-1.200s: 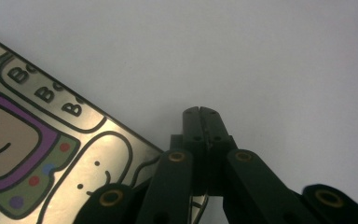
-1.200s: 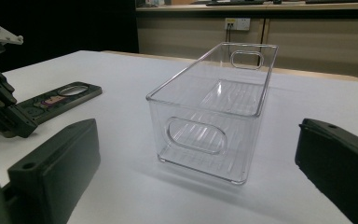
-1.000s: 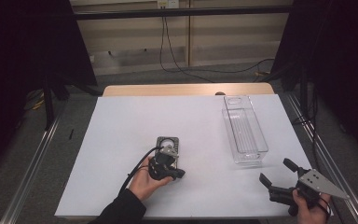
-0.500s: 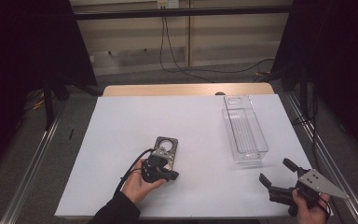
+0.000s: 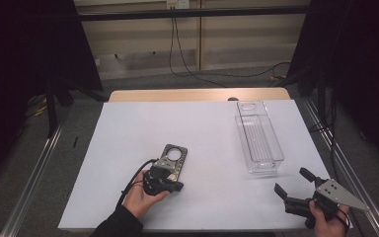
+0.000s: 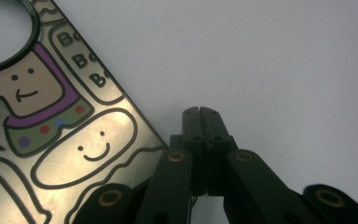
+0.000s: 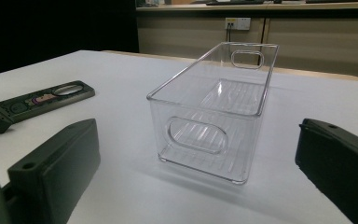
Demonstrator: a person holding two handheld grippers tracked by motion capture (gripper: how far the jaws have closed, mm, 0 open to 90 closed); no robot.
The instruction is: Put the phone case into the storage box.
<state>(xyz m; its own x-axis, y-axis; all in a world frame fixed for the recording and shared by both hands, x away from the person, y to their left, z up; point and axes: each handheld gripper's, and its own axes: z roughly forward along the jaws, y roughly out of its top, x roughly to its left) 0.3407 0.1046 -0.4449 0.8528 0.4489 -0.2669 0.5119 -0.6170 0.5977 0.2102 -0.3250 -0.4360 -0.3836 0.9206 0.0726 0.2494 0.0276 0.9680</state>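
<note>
Door hanger flat, dark rim, cartoon faces, round hole; left gripper jaws closed empty, right gripper jaws wide

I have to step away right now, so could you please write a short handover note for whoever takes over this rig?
Left gripper: jaws shut with nothing between them, tips on the white table just beside the flat cartoon-printed card with a round hole.
Right gripper: jaws wide open, empty, near the table's front right corner, facing the clear plastic bin.
The card lies flat at centre-left; the bin stands empty at the right, well apart from the card.
Done: nothing picked up or placed so far.
Left: probably grip the card and move it, perhaps to the bin.
</note>
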